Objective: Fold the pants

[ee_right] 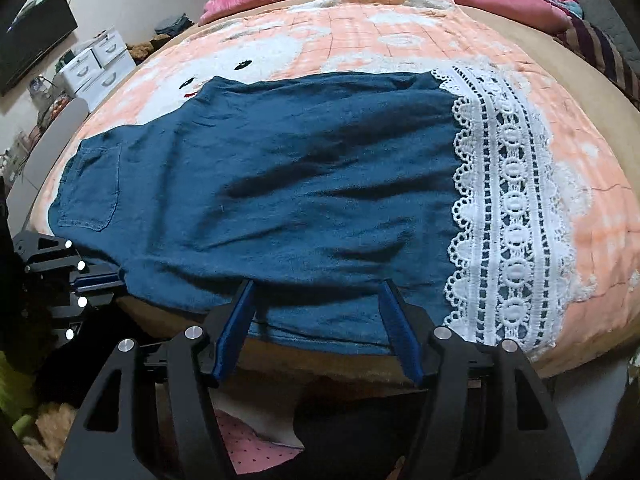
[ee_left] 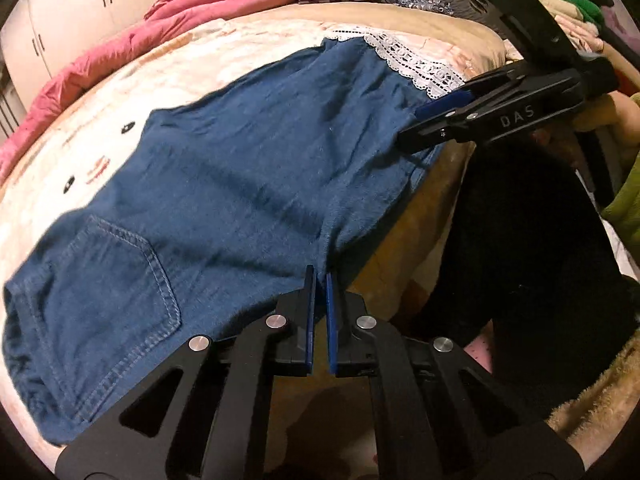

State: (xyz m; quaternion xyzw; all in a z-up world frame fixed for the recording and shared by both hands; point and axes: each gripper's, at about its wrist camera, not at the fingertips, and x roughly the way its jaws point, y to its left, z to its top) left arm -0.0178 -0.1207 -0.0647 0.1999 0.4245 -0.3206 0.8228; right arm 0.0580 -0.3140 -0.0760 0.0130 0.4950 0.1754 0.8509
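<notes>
Pants (ee_right: 260,184) lie flat on the bed (ee_right: 360,32); left gripper (ee_left: 319,280) pinches their near edge, right gripper (ee_right: 318,292) spread over that edge.

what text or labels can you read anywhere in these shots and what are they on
"DAS": white letters on the side of the black right tool, seen from the left wrist view, above the blue pants.
Nothing else is readable: the pink bedspread carries only a cartoon print, and no writing can be made out on the white drawers.
</notes>
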